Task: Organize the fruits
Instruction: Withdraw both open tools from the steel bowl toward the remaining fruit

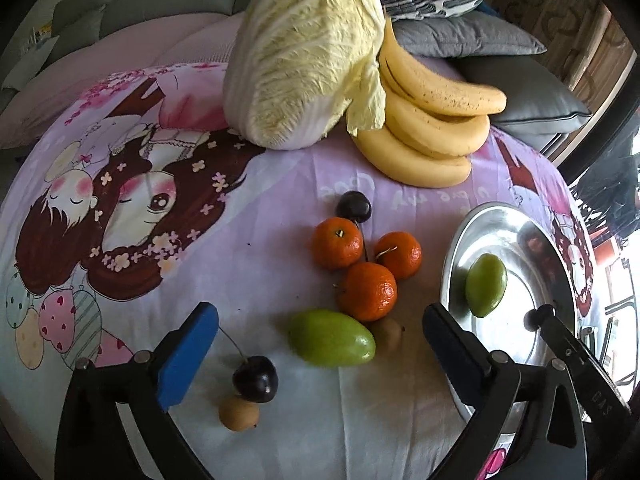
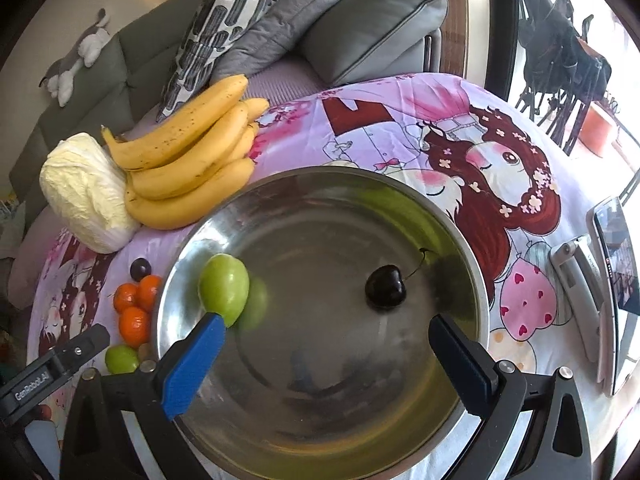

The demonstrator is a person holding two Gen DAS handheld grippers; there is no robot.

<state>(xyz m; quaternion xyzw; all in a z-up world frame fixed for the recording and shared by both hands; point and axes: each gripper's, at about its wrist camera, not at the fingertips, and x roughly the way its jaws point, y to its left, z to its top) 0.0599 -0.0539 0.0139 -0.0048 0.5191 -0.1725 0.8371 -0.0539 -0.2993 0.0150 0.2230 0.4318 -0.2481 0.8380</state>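
A steel plate (image 2: 452, 236) holds a green fruit (image 2: 224, 288) and a dark cherry (image 2: 385, 287). My right gripper (image 2: 324, 344) is open and empty just above the plate's near part. In the left wrist view my left gripper (image 1: 320, 344) is open over the cloth. Between its fingers lie a green fruit (image 1: 331, 338), a cherry (image 1: 255, 379) and a small brown fruit (image 1: 239, 413). Three tangerines (image 1: 366, 291) and another cherry (image 1: 353, 206) lie beyond. The plate (image 1: 472, 232) with its green fruit (image 1: 486, 290) is to the right.
A napa cabbage (image 1: 304, 60) and a bunch of bananas (image 1: 424, 120) lie at the far side of the cartoon-print cloth (image 1: 120, 200). Cushions (image 2: 360, 28) sit behind. A phone on a stand (image 2: 612, 264) is at the right edge.
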